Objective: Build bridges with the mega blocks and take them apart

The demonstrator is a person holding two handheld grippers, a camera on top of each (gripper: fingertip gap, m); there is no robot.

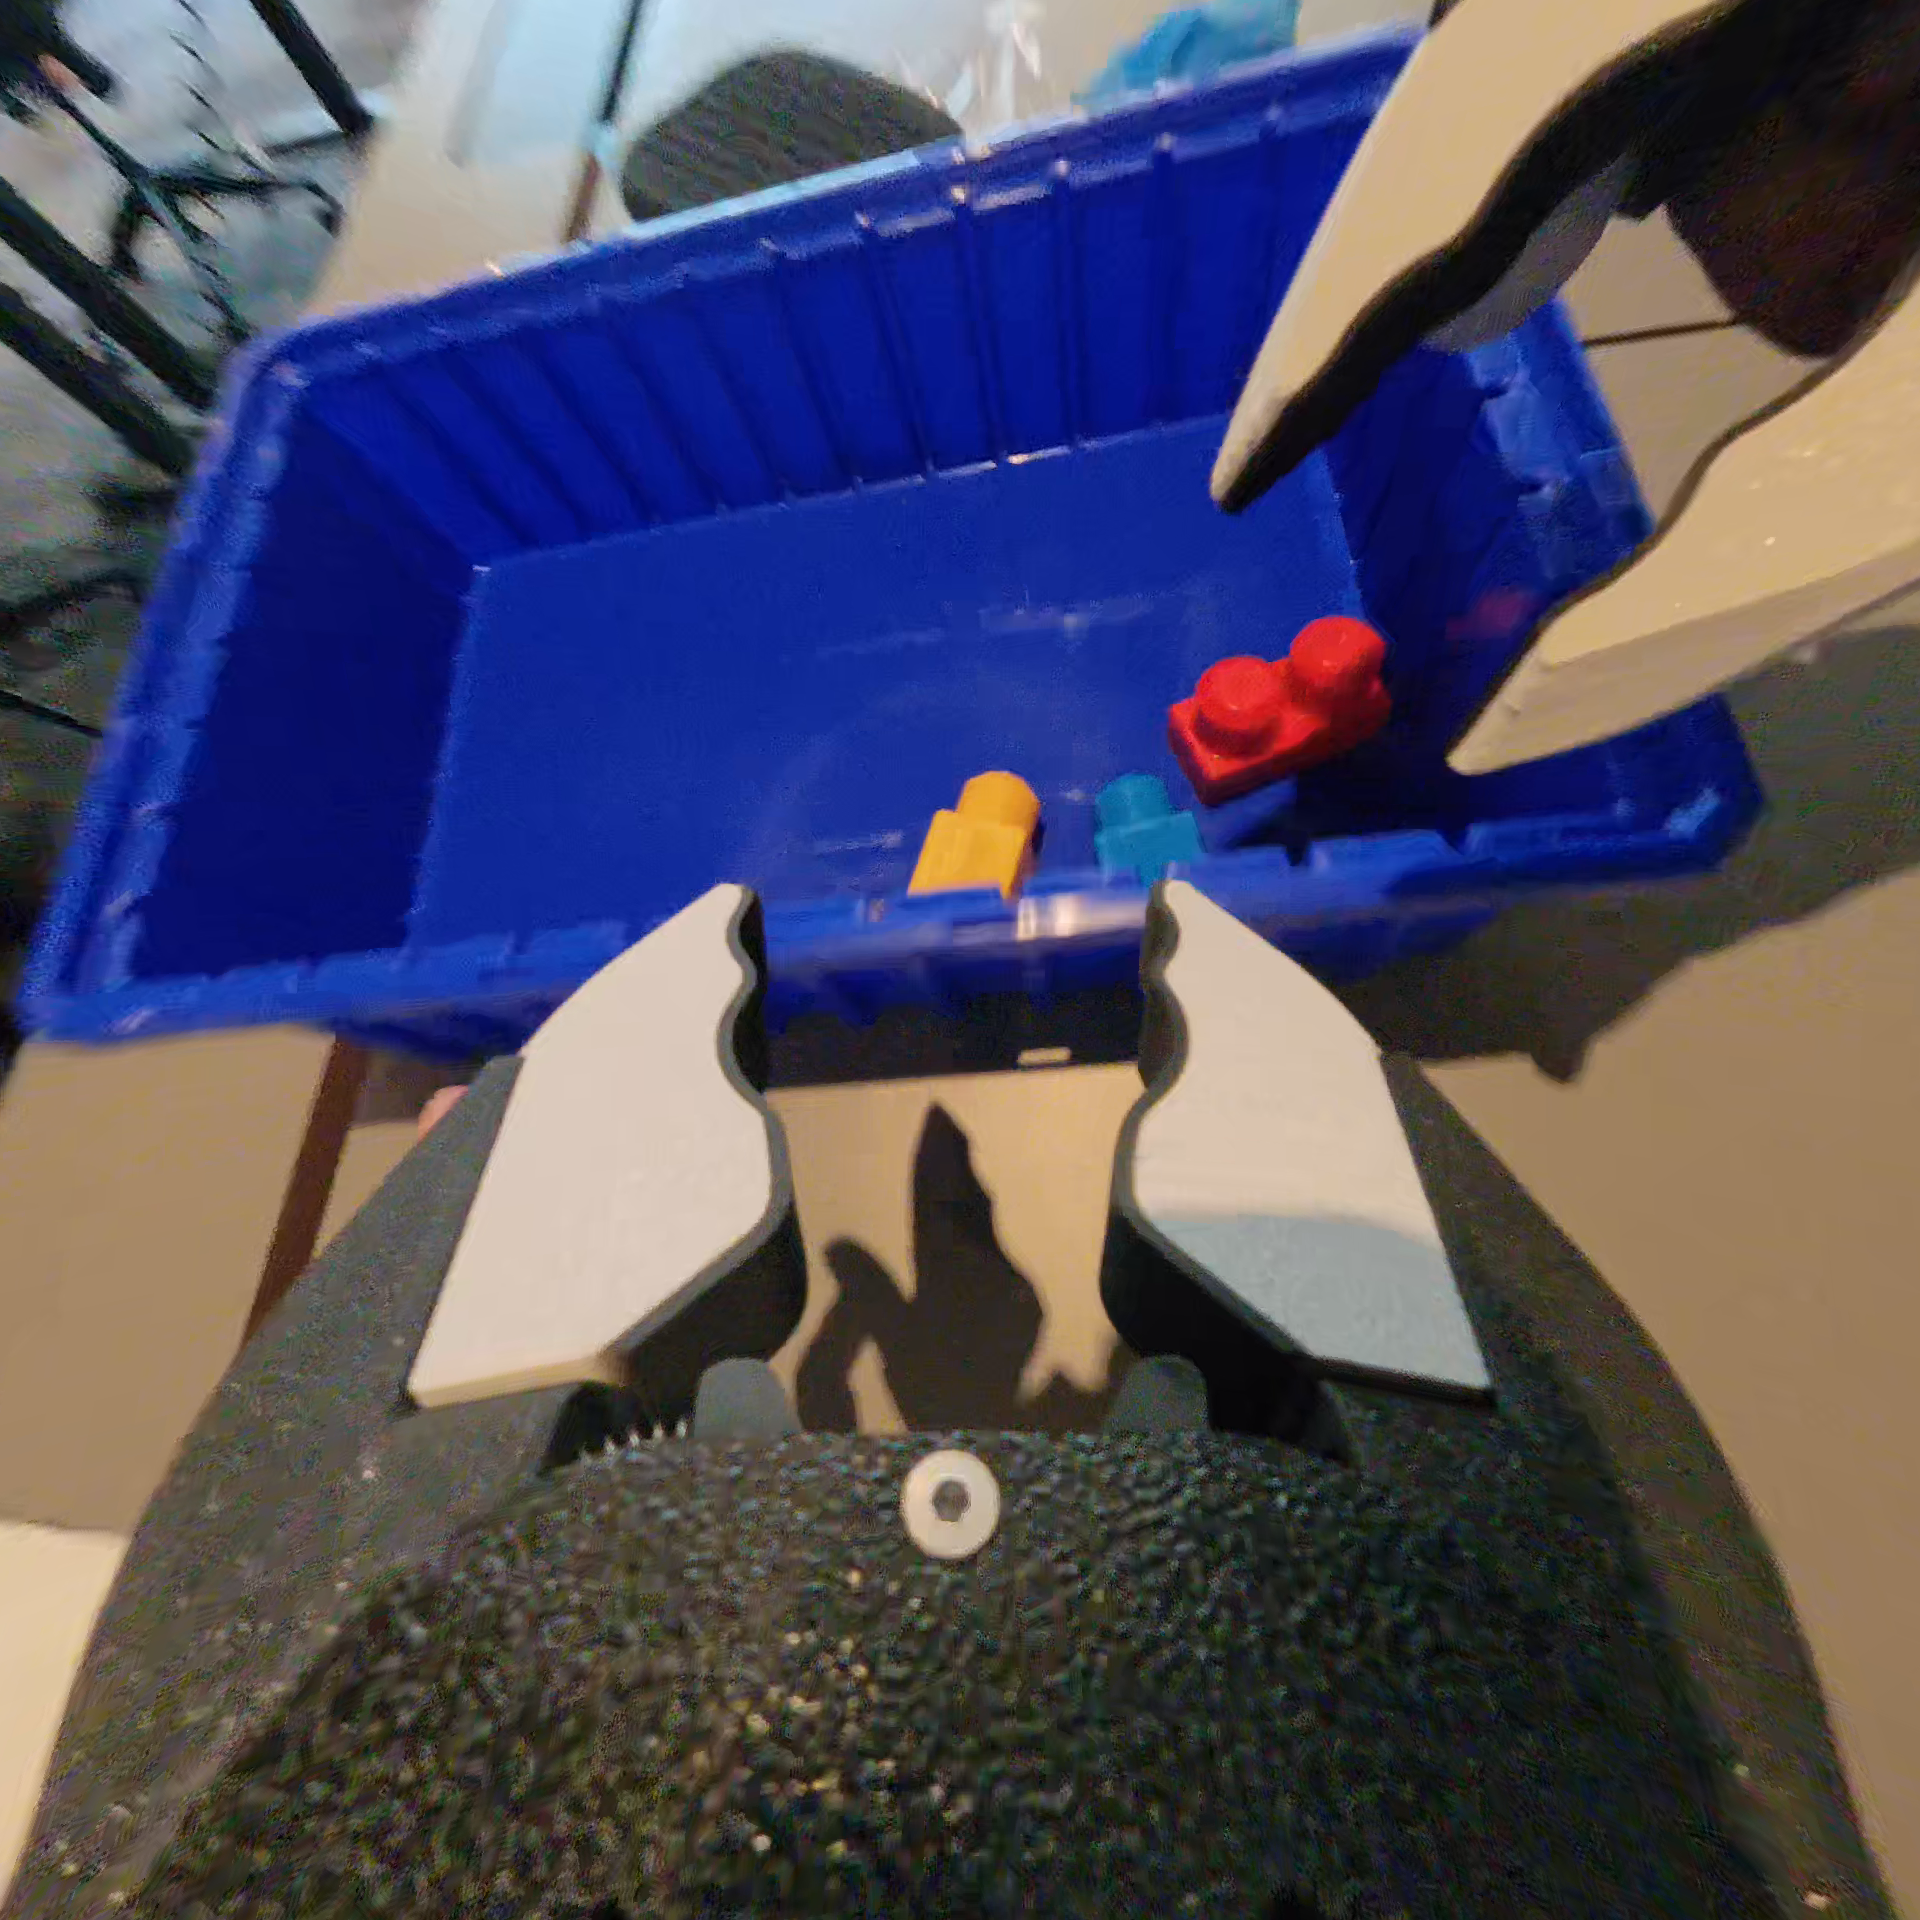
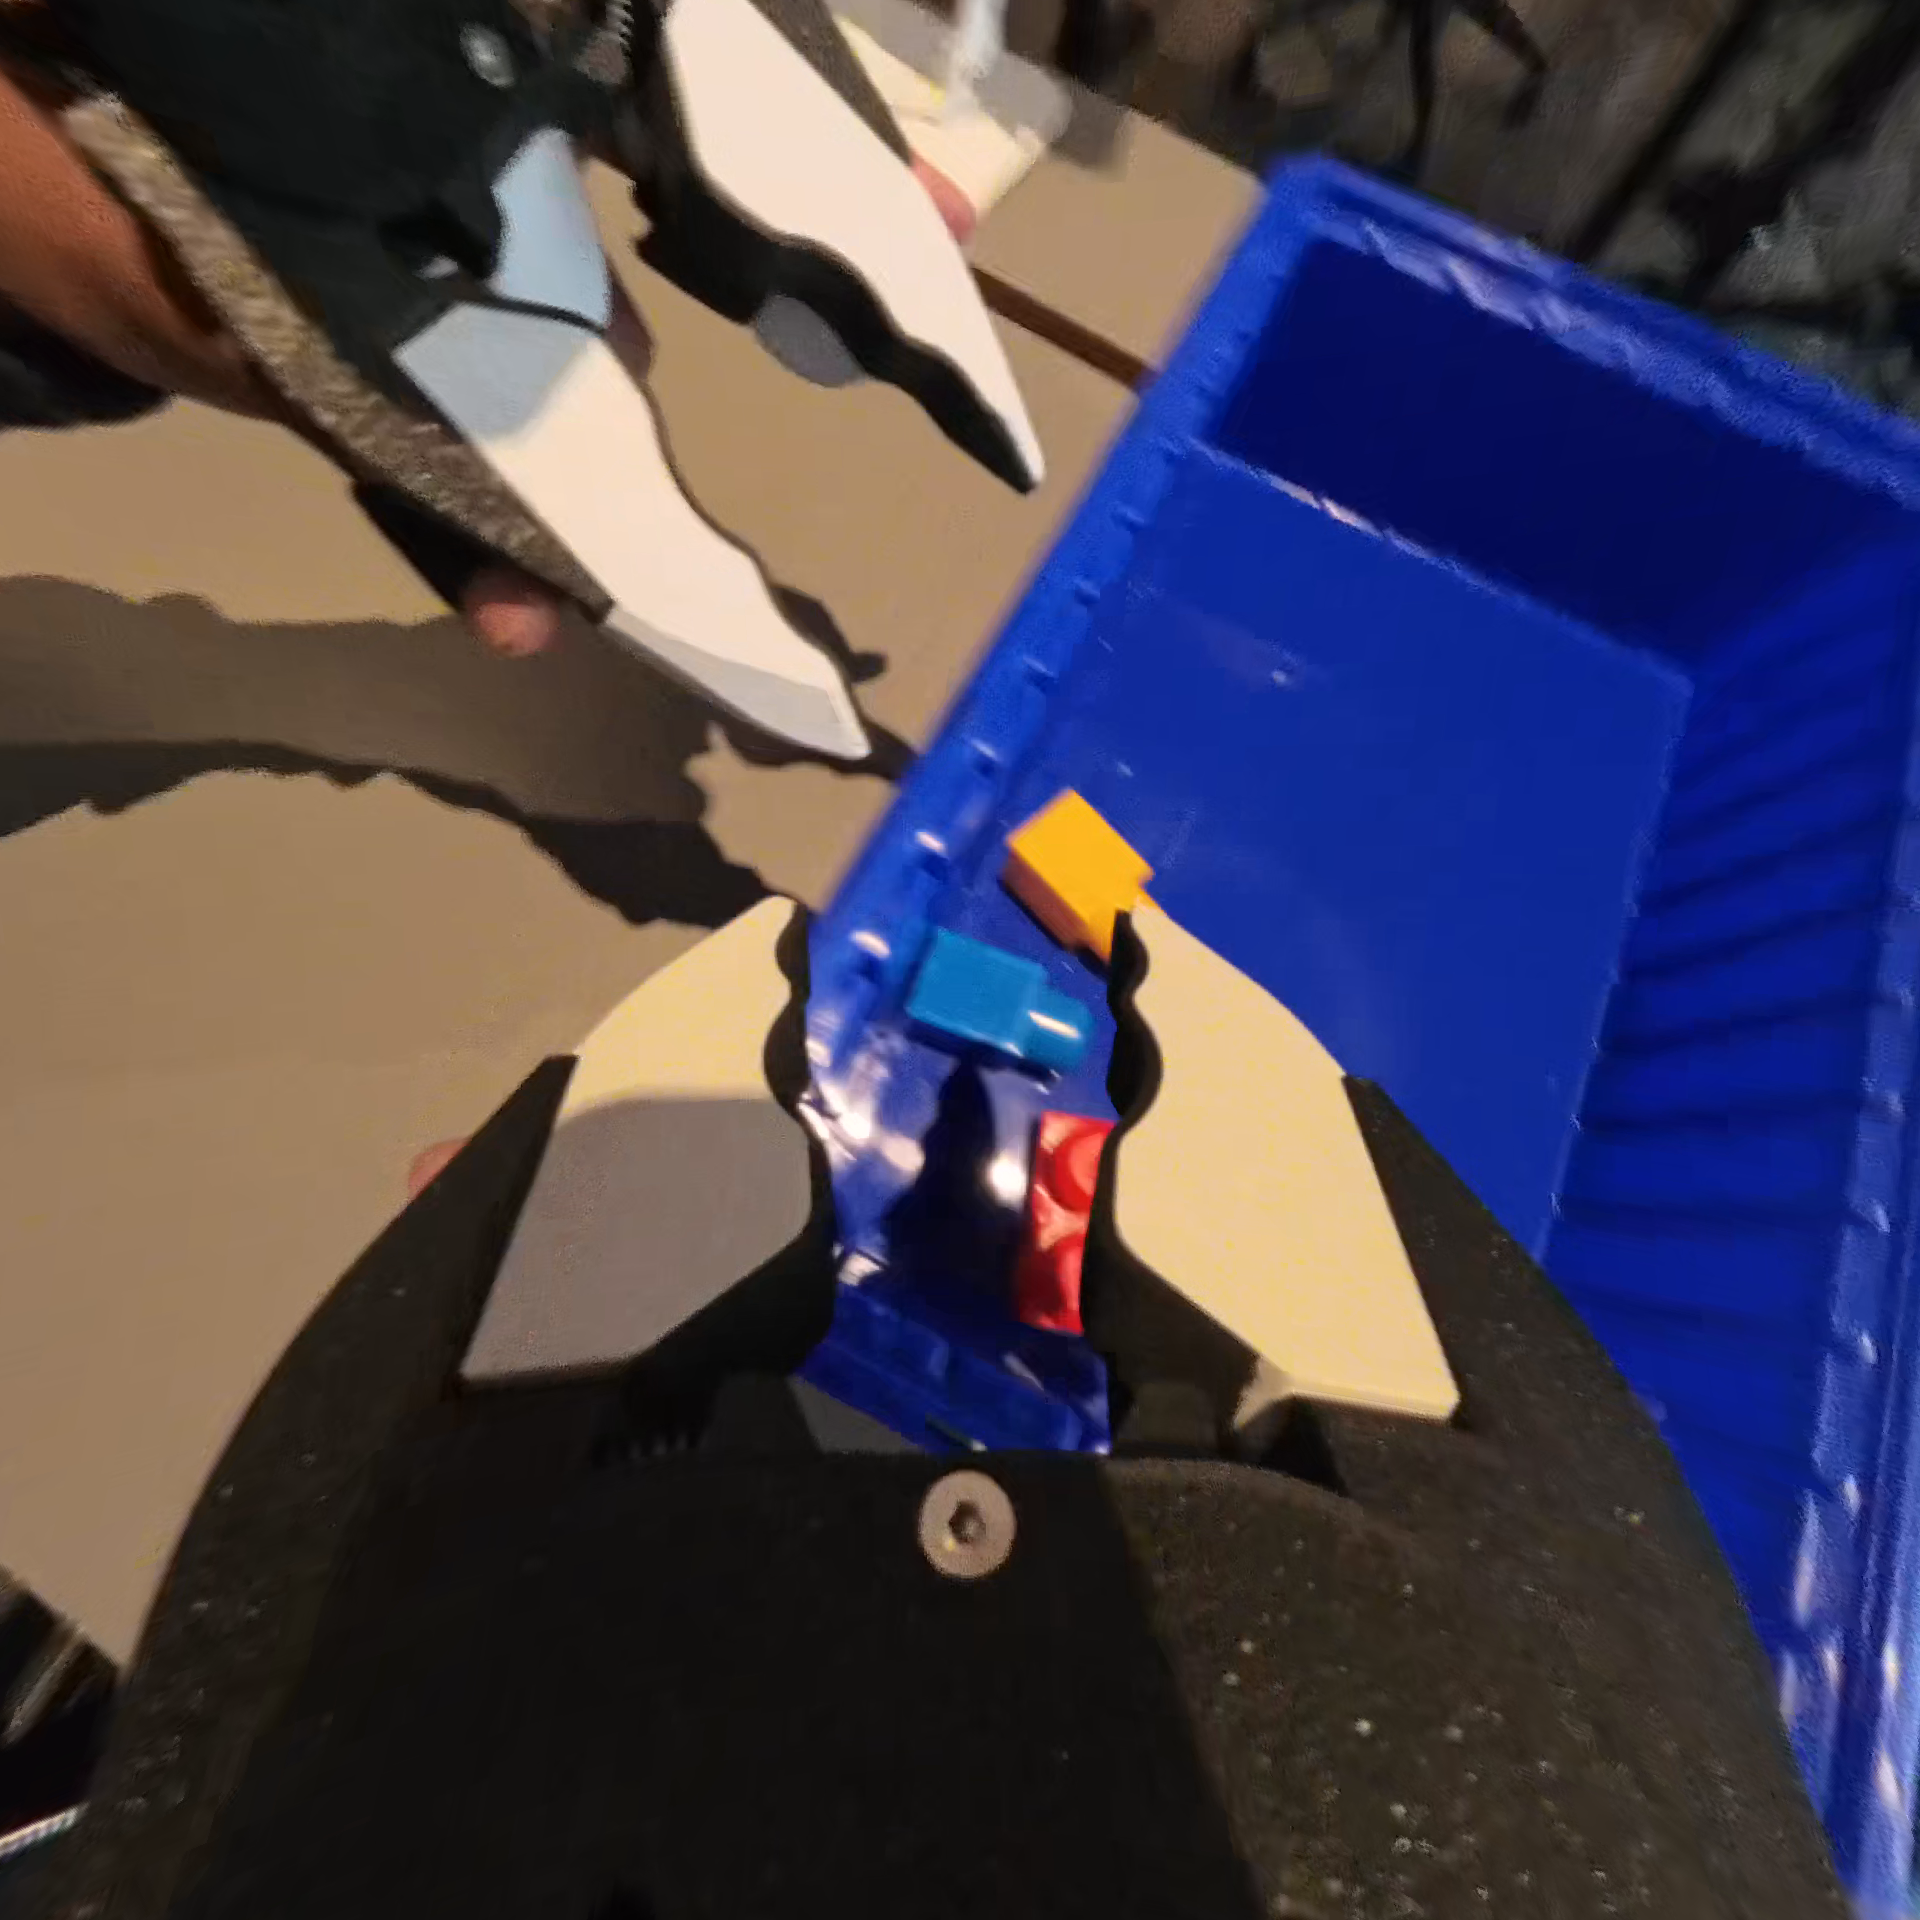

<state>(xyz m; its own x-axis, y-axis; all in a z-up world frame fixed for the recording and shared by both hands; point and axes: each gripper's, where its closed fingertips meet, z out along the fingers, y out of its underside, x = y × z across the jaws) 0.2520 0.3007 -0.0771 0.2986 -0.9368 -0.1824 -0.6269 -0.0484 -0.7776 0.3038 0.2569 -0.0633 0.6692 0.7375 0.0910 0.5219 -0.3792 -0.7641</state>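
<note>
A blue bin [image 1: 727, 364] holds a red two-stud block [image 1: 1278, 707] stacked on a dark blue block [image 1: 1252, 816], a light blue block [image 1: 1138, 831] and an orange block [image 1: 977, 836], all near its front right corner. My left gripper [image 1: 951, 904] is open and empty, just outside the bin's front wall. My right gripper [image 2: 961, 920] is open and empty above that corner; the light blue block [image 2: 992, 997], the red block [image 2: 1065, 1216] and the bin wall [image 2: 1351, 343] show between its fingers, the orange block [image 2: 1081, 868] beyond them.
The bin stands on a tan table [image 1: 1714, 1195]. The right gripper [image 1: 1340, 634] hangs over the bin's right end in the left wrist view. The left gripper [image 2: 945, 613] and a hand [image 2: 94, 281] show at upper left in the right wrist view. Dark chair frames [image 1: 125, 208] stand behind.
</note>
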